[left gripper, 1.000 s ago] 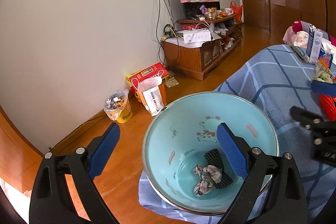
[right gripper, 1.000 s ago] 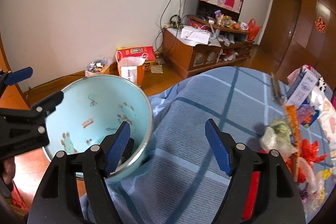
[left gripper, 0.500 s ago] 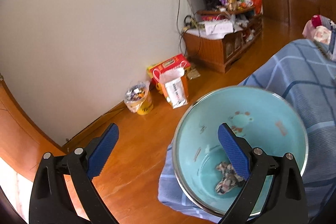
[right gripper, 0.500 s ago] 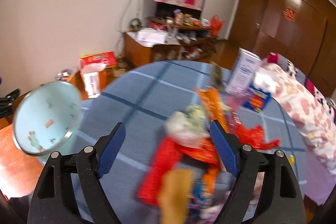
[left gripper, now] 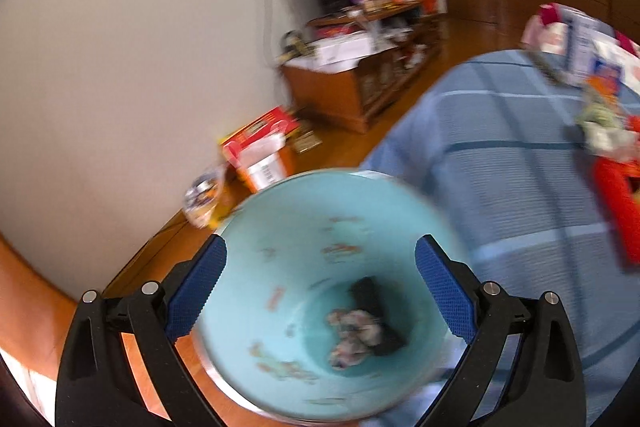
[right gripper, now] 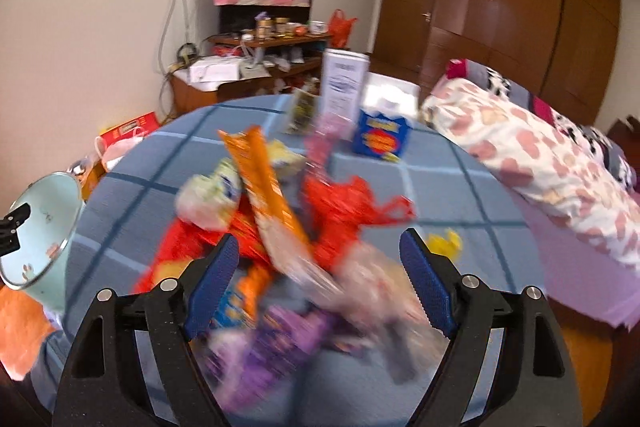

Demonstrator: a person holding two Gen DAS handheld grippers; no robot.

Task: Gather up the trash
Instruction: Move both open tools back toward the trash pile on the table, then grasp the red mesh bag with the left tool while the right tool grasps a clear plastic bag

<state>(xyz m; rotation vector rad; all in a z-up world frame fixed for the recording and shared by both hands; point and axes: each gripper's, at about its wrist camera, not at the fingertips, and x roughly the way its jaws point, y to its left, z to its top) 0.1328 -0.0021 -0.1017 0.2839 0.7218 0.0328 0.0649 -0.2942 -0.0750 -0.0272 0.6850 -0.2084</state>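
- The left hand-held gripper (left gripper: pixel 320 287) stood wide open with nothing between its pads, held over a pale blue bowl (left gripper: pixel 280 227); the bowl's rim passed under both fingers.
- In the bottom of the bowl, ahead of that gripper and toward its right finger, lay a crumpled wrapper (left gripper: pixel 352 337) touching a dark scrap (left gripper: pixel 372 301).
- The bowl sat at the near edge of a desk under a blue checked cloth (left gripper: pixel 500 163); beyond the edge, to the gripper's left, were bags (left gripper: pixel 260 163) on the wooden floor by the wall.
- The right hand-held gripper (right gripper: pixel 320 283) was also wide open, its jaws having just been opening, with nothing pinched. It hung over the trash pile (right gripper: pixel 288 235).
- Directly ahead between its fingers, blurred, lay an orange packet (right gripper: pixel 264 187) across red wrappers (right gripper: pixel 344 203); a purple wrapper (right gripper: pixel 280 339) was nearest.
- Behind the pile stood a blue box (right gripper: pixel 382 139) and a white carton (right gripper: pixel 342 87); a patterned quilt (right gripper: pixel 540 163) lay to the right.
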